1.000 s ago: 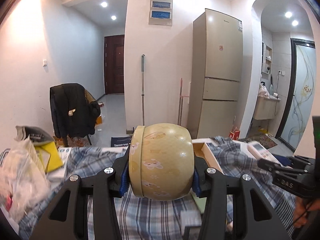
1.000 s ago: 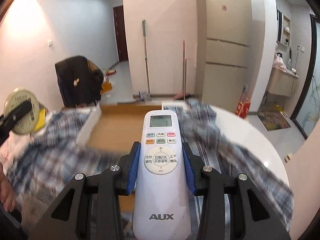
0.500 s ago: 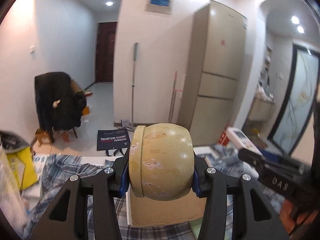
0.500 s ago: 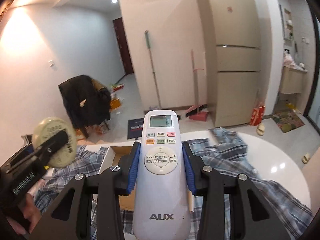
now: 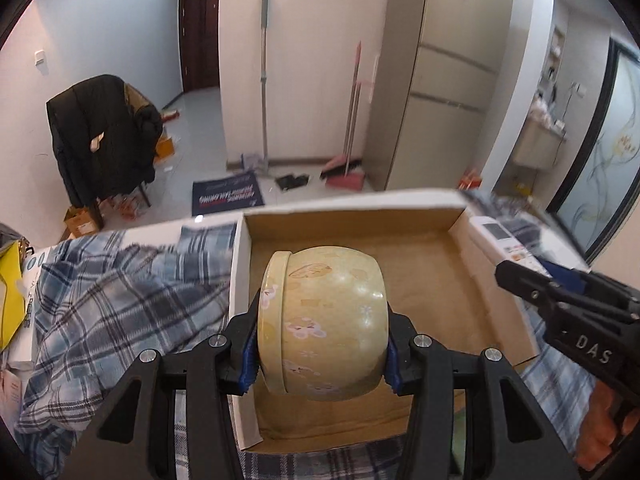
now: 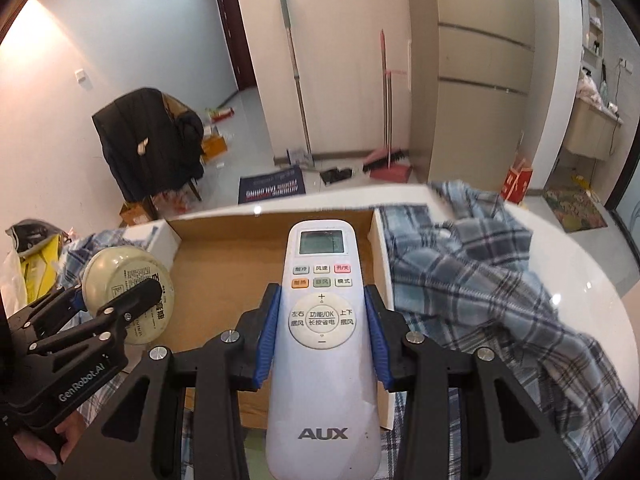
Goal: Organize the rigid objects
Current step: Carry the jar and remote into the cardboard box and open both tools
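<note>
My left gripper (image 5: 320,356) is shut on a round yellow tin (image 5: 324,320) with pink flower prints, held on its side above the open cardboard box (image 5: 460,280). My right gripper (image 6: 321,340) is shut on a white AUX remote control (image 6: 322,320), which points at the same box (image 6: 224,264). In the right wrist view the tin (image 6: 120,280) and the left gripper (image 6: 116,308) show at the left, over the box's left edge. The left wrist view has the remote (image 5: 500,240) and the right gripper (image 5: 532,280) at the box's right wall.
A blue plaid shirt (image 6: 480,288) lies crumpled on the white round table (image 6: 580,264) to the right of the box, with more plaid cloth (image 5: 120,300) to its left. A yellow bag (image 5: 8,280) sits at the far left. A jacket-draped chair (image 5: 104,132) stands beyond the table.
Both grippers have tilted down and moved over the box with their loads. The box now fills the middle of both views, and the tin and remote sit closer to its floor.
</note>
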Demonstrator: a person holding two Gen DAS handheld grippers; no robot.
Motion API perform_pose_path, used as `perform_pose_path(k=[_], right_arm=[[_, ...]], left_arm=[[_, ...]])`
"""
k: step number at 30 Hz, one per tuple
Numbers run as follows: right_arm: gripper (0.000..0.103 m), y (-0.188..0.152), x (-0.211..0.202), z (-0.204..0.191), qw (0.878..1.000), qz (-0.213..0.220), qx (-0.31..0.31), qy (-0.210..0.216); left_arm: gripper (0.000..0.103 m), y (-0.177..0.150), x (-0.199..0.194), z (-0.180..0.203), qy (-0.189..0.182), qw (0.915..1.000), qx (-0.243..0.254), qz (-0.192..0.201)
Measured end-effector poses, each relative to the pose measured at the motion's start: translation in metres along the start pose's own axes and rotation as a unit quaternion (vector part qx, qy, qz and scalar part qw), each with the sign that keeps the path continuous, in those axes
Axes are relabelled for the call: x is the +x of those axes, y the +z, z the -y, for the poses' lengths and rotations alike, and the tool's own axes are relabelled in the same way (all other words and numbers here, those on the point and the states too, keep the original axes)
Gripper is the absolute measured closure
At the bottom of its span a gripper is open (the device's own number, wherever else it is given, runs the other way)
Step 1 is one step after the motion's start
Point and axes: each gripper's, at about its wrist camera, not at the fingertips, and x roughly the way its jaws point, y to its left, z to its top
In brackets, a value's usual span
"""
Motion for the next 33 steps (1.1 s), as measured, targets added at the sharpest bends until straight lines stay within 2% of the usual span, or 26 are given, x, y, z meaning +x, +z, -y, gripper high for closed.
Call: perform_pose_path(k=[4, 9, 13, 18, 20, 21, 22, 26, 29, 31, 33], right_arm=[[0.064, -0.005, 0.014, 0.002, 1.0, -0.023, 0.004, 0.0], [0.064, -0.008, 0.027, 0.001, 0.999, -0.04, 0.0, 0.003], [0.064, -0.01, 0.037, 0.002, 0.999, -0.05, -0.002, 0.003], [0.064, -0.011, 0.045, 0.005, 0.998, -0.058, 0.004, 0.004], [0.064, -0.012, 0.047, 0.007, 0.998, -0.057, 0.006, 0.004], [0.064, -0.013, 0.048, 0.007, 0.998, -0.057, 0.007, 0.002], [0.064, -0.013, 0.05, 0.007, 0.998, -0.058, 0.007, 0.0], [0.064, -0.013, 0.056, 0.007, 0.998, -0.061, 0.009, 0.006], [0.064, -0.012, 0.057, 0.008, 0.998, -0.059, 0.007, 0.006], [0.064, -0.012, 0.059, 0.008, 0.998, -0.059, 0.004, 0.007], [0.064, -0.012, 0.062, 0.005, 0.998, -0.061, -0.001, 0.01]], left_arm=[[0.053, -0.005, 0.015, 0.002, 0.032, 0.9993, 0.009, -0.017], [0.053, -0.01, 0.028, -0.004, 0.033, 0.9985, -0.004, -0.044], [0.053, -0.012, 0.036, -0.005, 0.056, 0.9959, -0.006, -0.072], [0.052, -0.012, 0.035, -0.004, 0.054, 0.9954, -0.003, -0.079], [0.049, -0.01, 0.032, -0.001, 0.057, 0.9955, 0.004, -0.076], [0.041, -0.009, 0.03, 0.0, 0.058, 0.9956, 0.007, -0.073], [0.038, -0.008, 0.027, 0.001, 0.054, 0.9962, 0.007, -0.068], [0.035, -0.002, 0.012, -0.001, 0.053, 0.9979, 0.001, -0.038], [0.034, 0.004, -0.005, -0.004, 0.048, 0.9988, -0.009, 0.003], [0.023, 0.007, -0.019, -0.006, 0.047, 0.998, -0.016, 0.04], [0.016, 0.01, -0.033, -0.005, 0.08, 0.9927, -0.021, 0.088]])
